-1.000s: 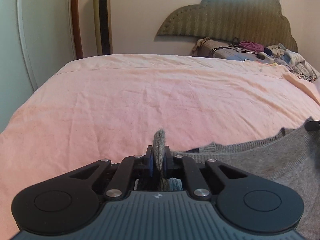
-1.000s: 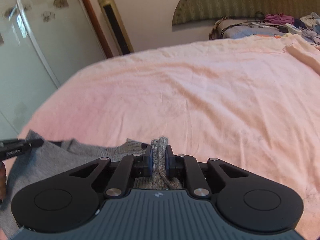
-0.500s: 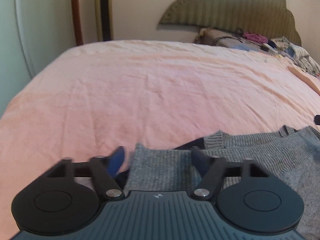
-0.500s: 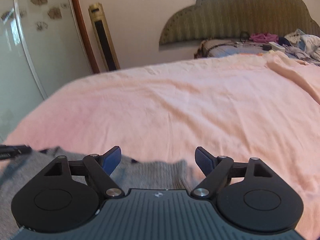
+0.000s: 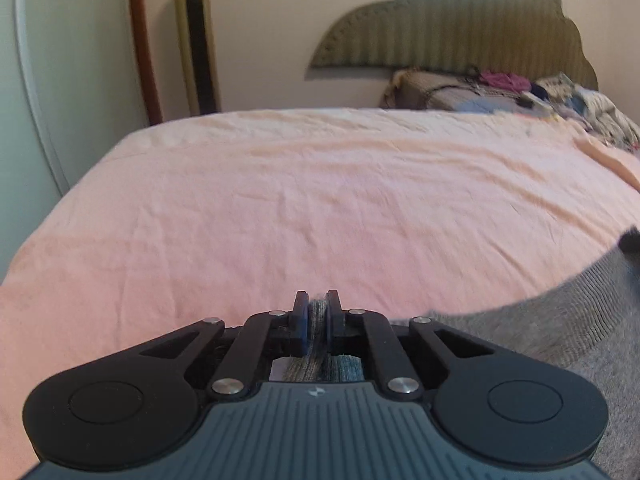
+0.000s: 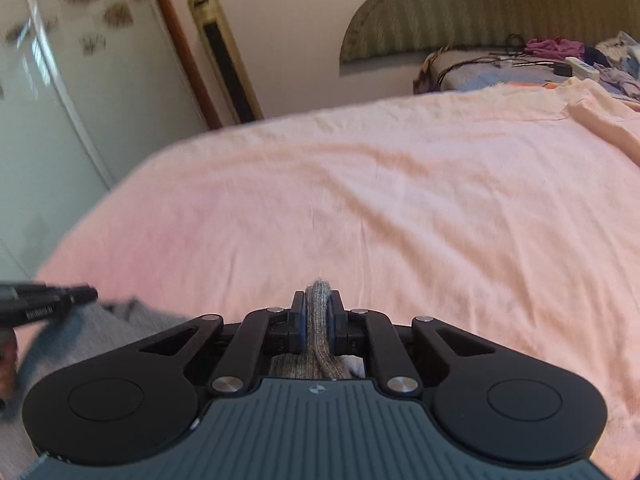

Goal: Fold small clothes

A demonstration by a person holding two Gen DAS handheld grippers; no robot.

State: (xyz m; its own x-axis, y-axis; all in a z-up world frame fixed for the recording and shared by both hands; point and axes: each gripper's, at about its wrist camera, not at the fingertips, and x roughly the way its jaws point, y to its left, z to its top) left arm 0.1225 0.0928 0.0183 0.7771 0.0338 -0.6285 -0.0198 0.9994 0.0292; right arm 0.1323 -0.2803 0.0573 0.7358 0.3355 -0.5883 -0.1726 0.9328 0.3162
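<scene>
A grey knit garment [image 5: 560, 320] lies at the near edge of a bed with a pink sheet [image 5: 320, 208]. My left gripper [image 5: 318, 312] is shut on a fold of its grey knit edge. The cloth runs off to the right, where the other gripper's tip [image 5: 631, 240] shows. My right gripper [image 6: 318, 308] is shut on another fold of the same garment [image 6: 100, 320], which spreads to the lower left under the left gripper's tip [image 6: 52, 300]. Most of the garment is hidden beneath the gripper bodies.
The pink sheet [image 6: 380, 208] stretches far ahead. A pile of clothes and cables [image 5: 540, 92] lies by the padded headboard [image 5: 460, 28]. A tall gold fan [image 5: 198, 40] and a white wardrobe [image 5: 60, 80] stand at the left.
Both grippers were shut on the garment a second ago, opened half a second ago, and have shut again on folds of the grey knit. The views have shifted slightly.
</scene>
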